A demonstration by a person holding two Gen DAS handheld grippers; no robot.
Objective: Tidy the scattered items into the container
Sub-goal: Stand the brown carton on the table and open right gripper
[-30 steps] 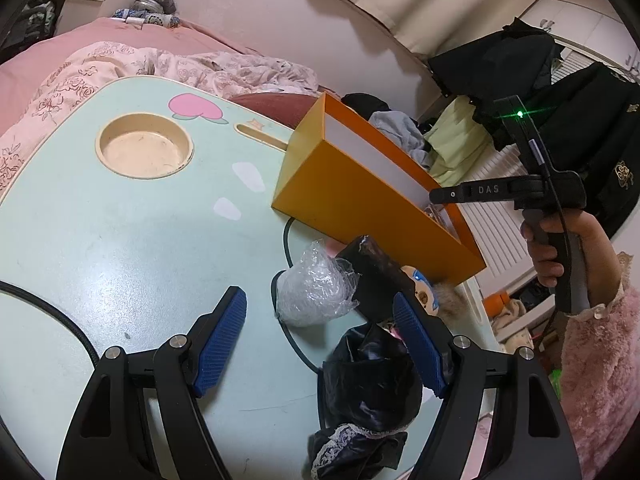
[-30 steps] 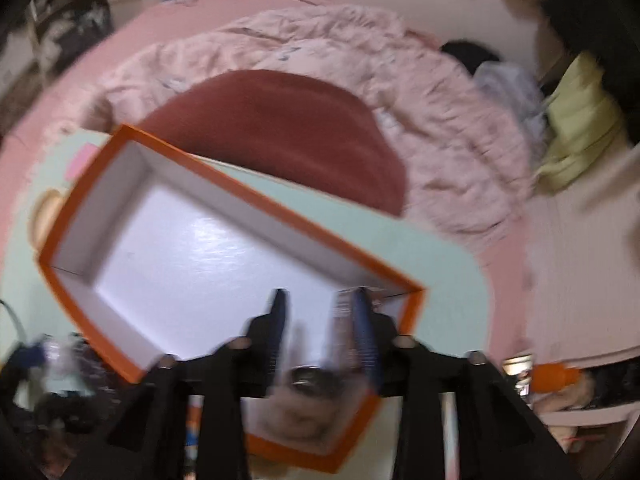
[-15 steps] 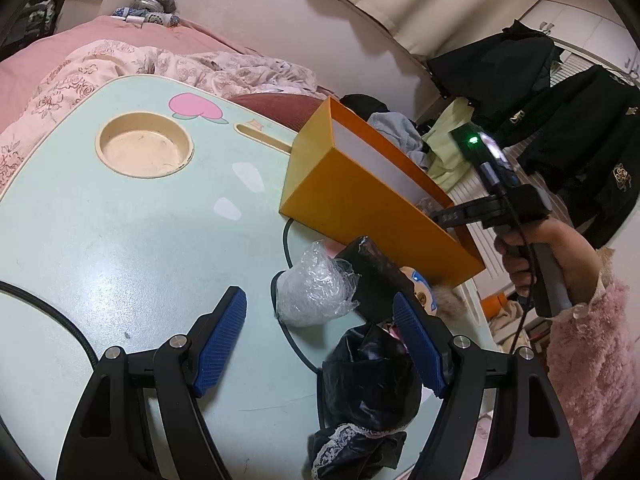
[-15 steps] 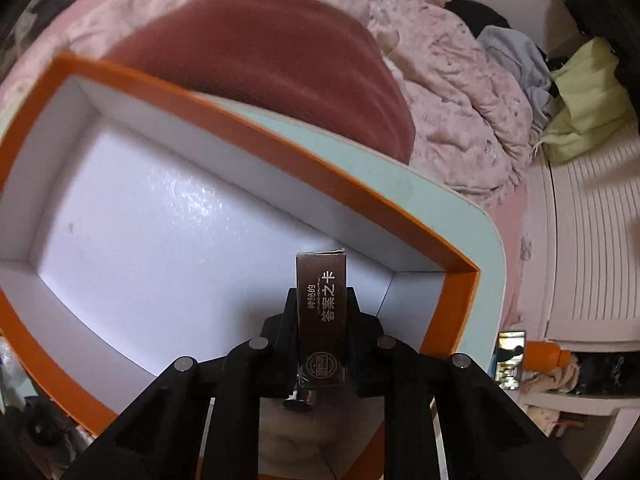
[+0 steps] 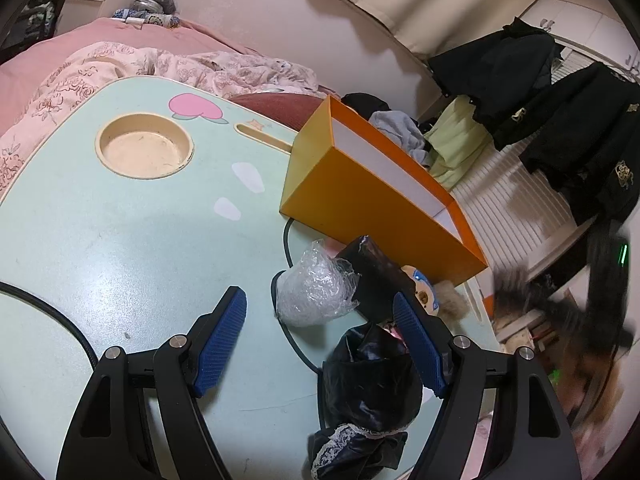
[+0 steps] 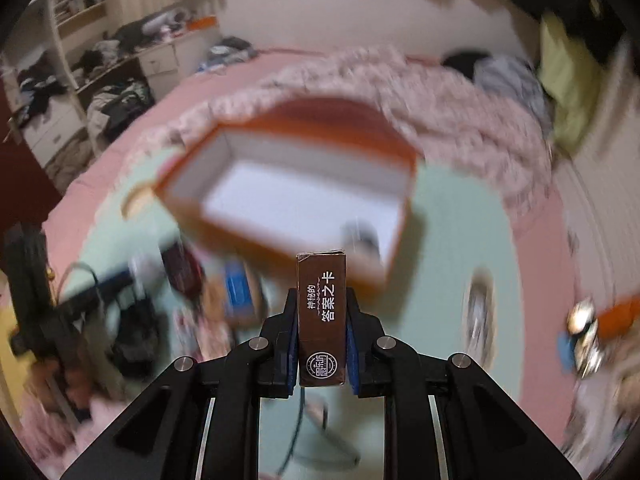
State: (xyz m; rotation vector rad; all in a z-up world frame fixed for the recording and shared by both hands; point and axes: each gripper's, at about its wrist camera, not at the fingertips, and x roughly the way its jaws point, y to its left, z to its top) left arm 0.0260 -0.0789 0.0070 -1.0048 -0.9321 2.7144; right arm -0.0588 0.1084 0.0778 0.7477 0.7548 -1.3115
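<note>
Between right hand-held gripper point(image 6: 322, 340) pads, brown card box point(image 6: 322, 316)

Box point(image 5: 372, 196): smooth matt orange card, white inside. Wrap point(image 5: 316, 290): crinkled clear plastic. Bag point(image 5: 370, 376): glossy black film; table point(image 5: 100, 240): smooth pale-green plastic.

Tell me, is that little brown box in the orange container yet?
Not yet. The brown box is clamped between the right gripper's pads, outside the orange container.

The left gripper point(image 5: 320, 320) is being held open above the pale green table point(image 5: 100, 248). A crumpled clear plastic wrap point(image 5: 314, 290), a black bag point(image 5: 370, 380) and a black cable point(image 5: 286, 240) are lying just beside the orange box point(image 5: 360, 196).
</note>
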